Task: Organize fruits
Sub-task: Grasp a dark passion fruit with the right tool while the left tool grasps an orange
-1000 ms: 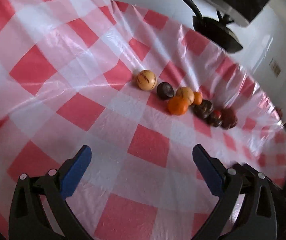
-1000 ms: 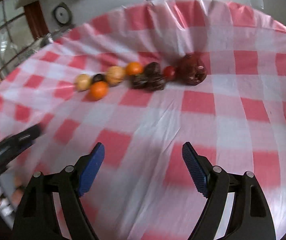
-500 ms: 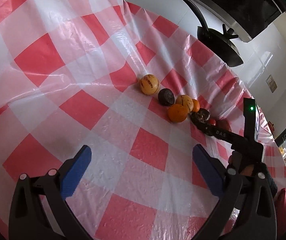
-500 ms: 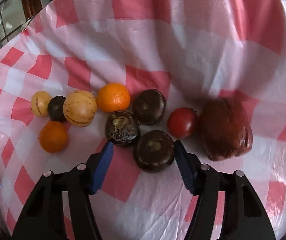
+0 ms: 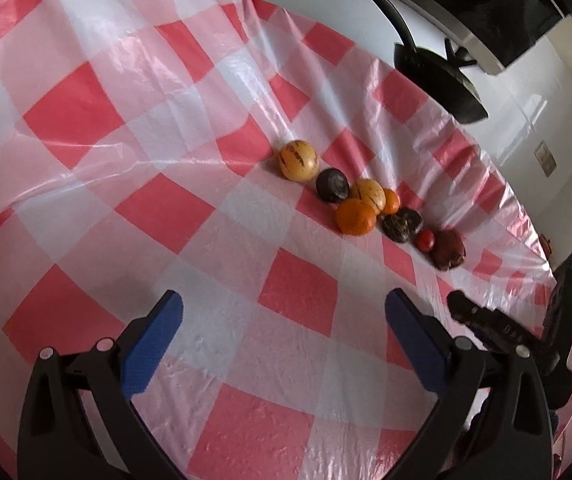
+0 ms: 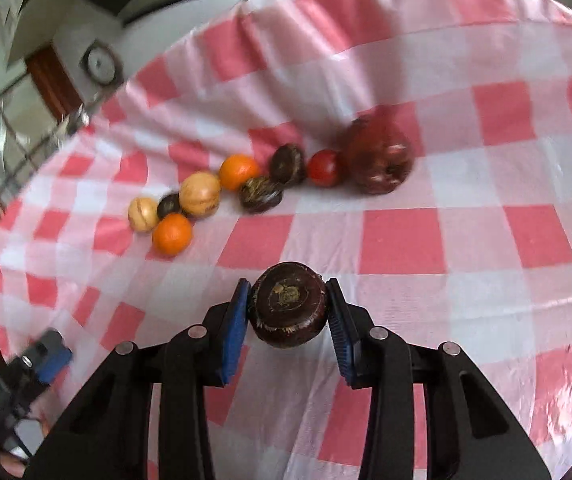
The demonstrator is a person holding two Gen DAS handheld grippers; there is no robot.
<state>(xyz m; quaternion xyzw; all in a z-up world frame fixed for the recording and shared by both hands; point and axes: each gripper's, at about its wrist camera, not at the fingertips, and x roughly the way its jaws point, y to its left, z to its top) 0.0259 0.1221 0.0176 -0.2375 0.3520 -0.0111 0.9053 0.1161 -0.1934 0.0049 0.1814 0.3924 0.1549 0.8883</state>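
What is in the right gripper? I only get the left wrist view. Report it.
Observer: The right gripper is closing on a round dark fruit, pads against both its sides.
Operator: Tell me which way it faces.
Observer: Its stem end faces the camera.
Operator: Count the dark ones beside the tomato.
Observer: Two dark fruits lie between the tomato and an orange.

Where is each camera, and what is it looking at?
Left wrist: rides the left claw, looking down across the checked tablecloth at the fruit row; its open blue fingers show.
Right wrist: rides the right claw, closing on a dark round fruit.
Both see the big orange.
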